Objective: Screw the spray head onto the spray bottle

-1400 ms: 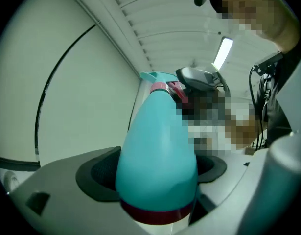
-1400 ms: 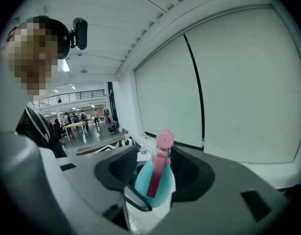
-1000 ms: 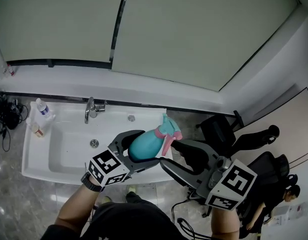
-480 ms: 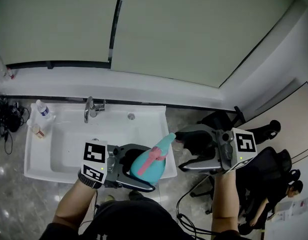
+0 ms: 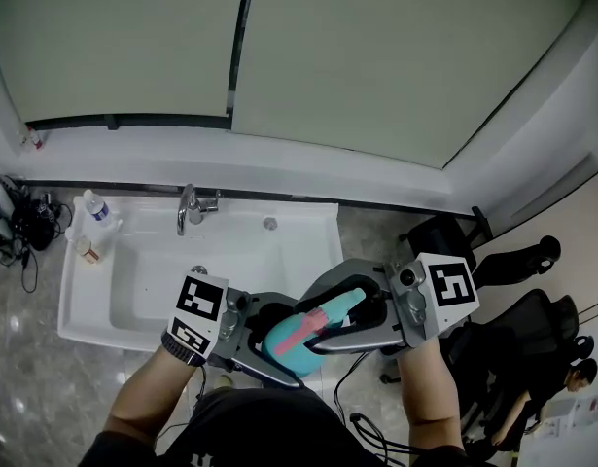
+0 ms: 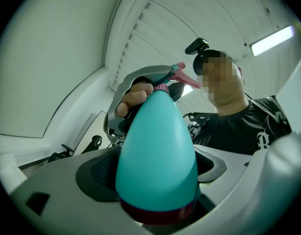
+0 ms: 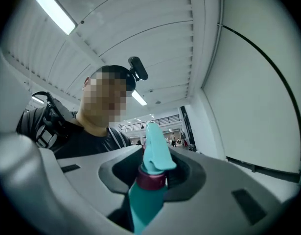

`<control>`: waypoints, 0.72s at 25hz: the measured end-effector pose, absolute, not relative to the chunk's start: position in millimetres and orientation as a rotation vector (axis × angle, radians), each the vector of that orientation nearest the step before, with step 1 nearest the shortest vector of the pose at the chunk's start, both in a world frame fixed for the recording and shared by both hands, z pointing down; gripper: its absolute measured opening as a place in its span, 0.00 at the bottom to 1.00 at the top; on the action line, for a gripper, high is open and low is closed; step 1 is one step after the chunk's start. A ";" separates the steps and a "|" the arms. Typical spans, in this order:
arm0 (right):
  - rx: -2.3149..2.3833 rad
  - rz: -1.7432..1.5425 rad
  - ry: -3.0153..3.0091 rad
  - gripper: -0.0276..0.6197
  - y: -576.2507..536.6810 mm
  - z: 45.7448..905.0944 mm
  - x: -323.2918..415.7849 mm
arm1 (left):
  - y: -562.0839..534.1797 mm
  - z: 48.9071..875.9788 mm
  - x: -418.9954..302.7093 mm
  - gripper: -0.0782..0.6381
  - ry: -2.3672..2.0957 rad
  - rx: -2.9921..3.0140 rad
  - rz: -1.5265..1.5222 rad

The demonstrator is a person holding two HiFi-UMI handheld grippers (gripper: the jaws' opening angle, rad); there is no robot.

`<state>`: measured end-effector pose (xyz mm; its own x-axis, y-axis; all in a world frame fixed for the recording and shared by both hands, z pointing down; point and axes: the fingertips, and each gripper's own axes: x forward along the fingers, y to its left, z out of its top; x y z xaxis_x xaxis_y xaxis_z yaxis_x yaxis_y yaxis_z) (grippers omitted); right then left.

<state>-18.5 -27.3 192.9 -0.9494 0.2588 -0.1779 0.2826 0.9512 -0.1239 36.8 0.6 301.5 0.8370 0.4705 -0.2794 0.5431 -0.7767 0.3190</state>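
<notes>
While bottle between left fingers, spray head between just-closing right fingers.

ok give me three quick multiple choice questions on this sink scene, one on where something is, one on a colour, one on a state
1. Where does the clear water bottle stand?
A in the basin; B on the sink's left rim; C on the floor

2. What colour is the spray bottle's body?
A teal; B yellow; C white

3. How is the left gripper?
A open and empty; B shut on a cloth; C shut on the spray bottle

Answers: B, the head view shows it standing on the white rim. A, both gripper views show a teal body. C, the left gripper view shows its pads pressing the body's sides.
</notes>
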 end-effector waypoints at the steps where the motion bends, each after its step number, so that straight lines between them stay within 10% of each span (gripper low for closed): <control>1: 0.401 -0.226 2.947 0.24 -28.9 193.1 -19.1 | 0.0 301.9 37.0 0.70 0.752 2.630 -0.255; 18: -1.092 -0.320 2.895 0.23 -142.6 238.1 11.4 | -121.2 342.6 27.2 0.70 -0.811 3.055 0.351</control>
<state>11.4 -142.6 238.1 -0.7530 -0.6566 0.0432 -0.6501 0.7323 -0.2026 27.2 -121.2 342.6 0.8456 -0.4939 0.2025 -0.4855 -0.8693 -0.0931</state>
